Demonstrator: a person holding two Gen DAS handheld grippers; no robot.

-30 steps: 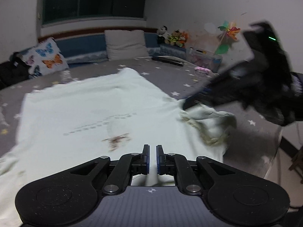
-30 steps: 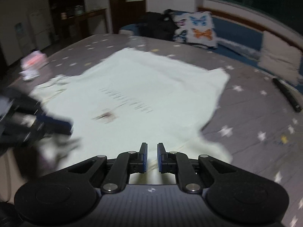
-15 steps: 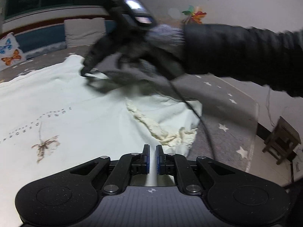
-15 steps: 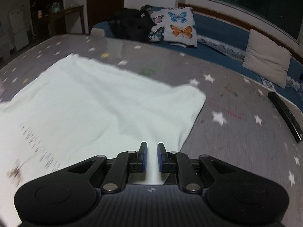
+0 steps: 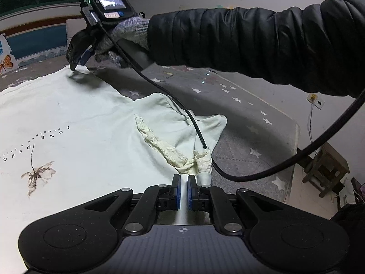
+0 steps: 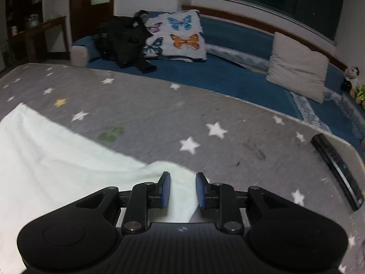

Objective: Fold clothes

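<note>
A cream T-shirt (image 5: 91, 123) with dark lettering and a brown insect print lies spread flat on the grey star-patterned bed (image 5: 239, 105). Its ribbed collar (image 5: 159, 143) is bunched just ahead of my left gripper (image 5: 183, 182), which is shut and hovers over the cloth near that collar. My right gripper (image 6: 182, 182) is open, and a far corner of the shirt (image 6: 180, 173) lies between its blue pads. From the left wrist view that right gripper (image 5: 77, 64) is tipped down onto the far corner, held by a gloved hand (image 5: 118, 36) in a black sleeve.
A black cable (image 5: 273, 173) trails from the right gripper across the shirt's near sleeve. A long black object (image 6: 337, 166) lies near the bed's far right corner. A butterfly cushion (image 6: 180, 36), beige pillow (image 6: 298, 68) and black bag (image 6: 123, 38) sit on the blue bench. A wooden stool (image 5: 326, 166) stands beside the bed.
My right gripper has opened and travelled to the shirt's far corner, now straddling it. The left gripper's view has swung right toward the collar; its fingers stay shut.
</note>
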